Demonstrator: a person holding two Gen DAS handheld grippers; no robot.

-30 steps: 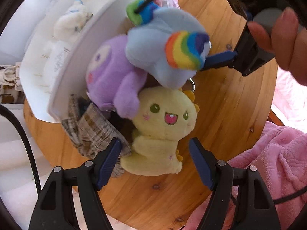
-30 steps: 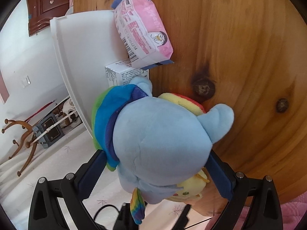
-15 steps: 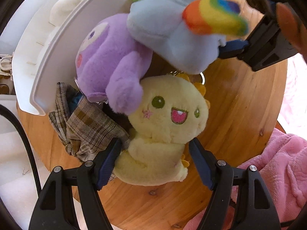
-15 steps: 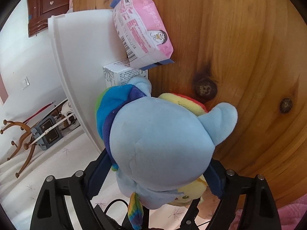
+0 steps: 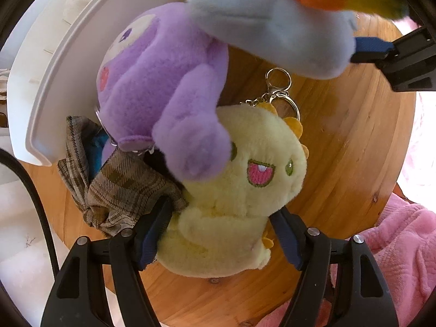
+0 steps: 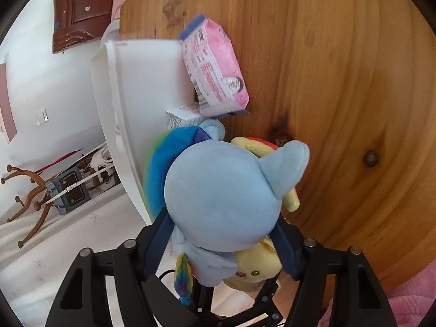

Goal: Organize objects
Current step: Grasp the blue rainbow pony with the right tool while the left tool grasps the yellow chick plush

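My left gripper (image 5: pixel 220 231) is shut on a yellow plush toy (image 5: pixel 239 190) with a keyring (image 5: pixel 278 87), lying on the round wooden table (image 5: pixel 354 150). A purple plush (image 5: pixel 163 87) leans over it against a white bin (image 5: pixel 51 81). My right gripper (image 6: pixel 223 242) is shut on a blue rainbow-maned plush (image 6: pixel 223 199) and holds it above the table; the same plush shows at the top of the left wrist view (image 5: pixel 272 24). The yellow plush also shows below it in the right wrist view (image 6: pixel 256 269).
A plaid cloth (image 5: pixel 120 188) lies by my left finger. A pink tissue pack (image 6: pixel 215 68) and a small white box (image 6: pixel 185 114) lean on the white bin (image 6: pixel 141 103). Pink fabric (image 5: pixel 395 245) lies past the table's right edge. A white toy (image 5: pixel 79 2) sits inside the bin.
My left gripper has moved forward and closed on the yellow plush. My right gripper has lifted the blue plush up and away, uncovering the keyring.
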